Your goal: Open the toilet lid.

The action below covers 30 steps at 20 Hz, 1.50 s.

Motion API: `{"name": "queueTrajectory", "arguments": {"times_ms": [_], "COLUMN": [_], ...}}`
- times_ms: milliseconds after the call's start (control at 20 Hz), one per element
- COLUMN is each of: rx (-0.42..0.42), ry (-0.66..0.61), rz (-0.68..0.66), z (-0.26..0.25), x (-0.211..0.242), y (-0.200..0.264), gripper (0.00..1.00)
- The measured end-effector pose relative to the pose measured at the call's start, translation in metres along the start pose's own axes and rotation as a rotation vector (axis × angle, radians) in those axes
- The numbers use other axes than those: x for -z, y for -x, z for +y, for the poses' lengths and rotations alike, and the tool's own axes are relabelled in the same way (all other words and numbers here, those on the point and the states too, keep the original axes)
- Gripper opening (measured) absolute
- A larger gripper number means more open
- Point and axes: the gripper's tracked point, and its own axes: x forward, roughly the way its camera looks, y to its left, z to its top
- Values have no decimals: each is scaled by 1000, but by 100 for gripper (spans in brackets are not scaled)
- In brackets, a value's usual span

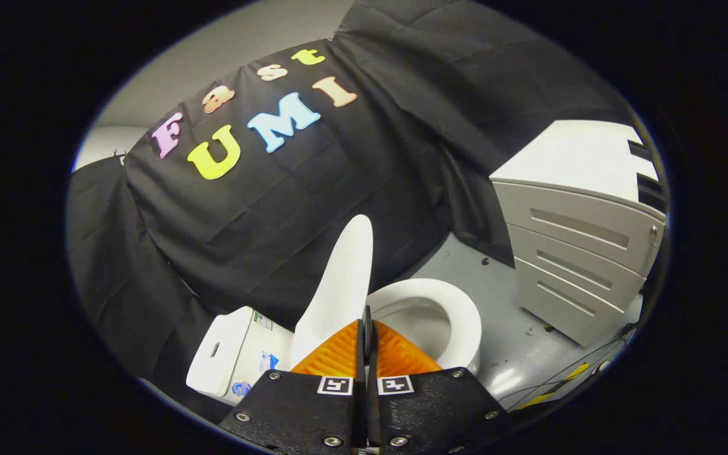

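Holding: the gripper point(367, 325) has its two fingers drawn together, with just a thin dark slit left between them; whether anything thin is pinched there is hard to tell.
Lid: the toilet lid point(339, 287) stands raised, nearly upright and tilted back toward the tank, its lower edge just ahead of the fingers and to their left.
Bowl: the toilet bowl point(462, 316) lies open beyond the fingers, to their right, its white rim in plain sight.
Tank: the tank point(228, 354) sits behind the lid, against the black cloth wall point(263, 215).
Cabinet: a grey drawer cabinet point(576, 253) stands well apart from the toilet, on the grey floor point(503, 328).
Floor: thin cables point(560, 382) trail near the cabinet's foot.
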Motion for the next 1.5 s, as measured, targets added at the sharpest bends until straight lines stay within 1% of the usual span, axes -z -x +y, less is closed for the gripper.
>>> {"name": "queueTrajectory", "arguments": {"times_ms": [250, 750, 950, 1200, 1500], "rx": [0, -18, -25, -46, -65], "ry": [128, 319, 354, 348, 404], "rz": [-19, -52, -61, -71, -88], "z": [28, 91, 109, 132, 150], "x": [-10, -24, -27, -29, -29], "y": [7, 22, 25, 29, 32], "gripper": [0, 0, 0, 0, 0]}}
